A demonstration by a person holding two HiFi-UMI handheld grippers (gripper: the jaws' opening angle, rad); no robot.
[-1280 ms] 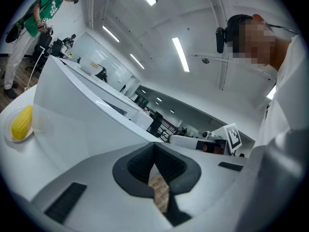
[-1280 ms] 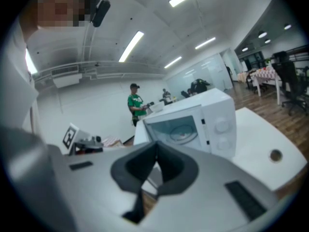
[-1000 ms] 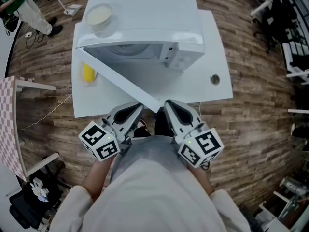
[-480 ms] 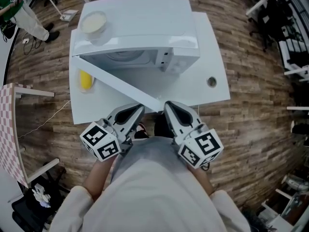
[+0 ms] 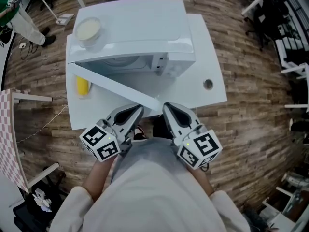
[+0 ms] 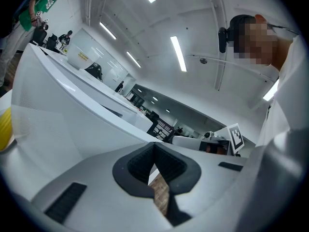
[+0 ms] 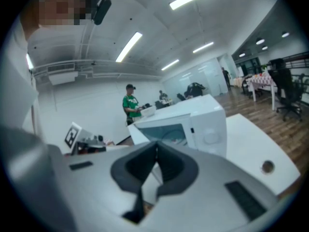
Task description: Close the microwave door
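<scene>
I hold both tongs low at the near edge of the table (image 5: 212, 88). My left tongs (image 5: 137, 108) are closed on nothing, and so are my right tongs (image 5: 167, 106). The microwave (image 5: 145, 28) sits just ahead of them. Its door (image 5: 113, 83) is open and swung toward me, its free end reaching between the 2 tips. A bowl (image 5: 88, 29) rests on top, ahead and left.

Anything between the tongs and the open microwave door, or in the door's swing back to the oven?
Nothing visible. The microwave door ends just ahead of the left tongs and right tongs. The table between door and cavity looks bare; the yellow object lies outside the door.
</scene>
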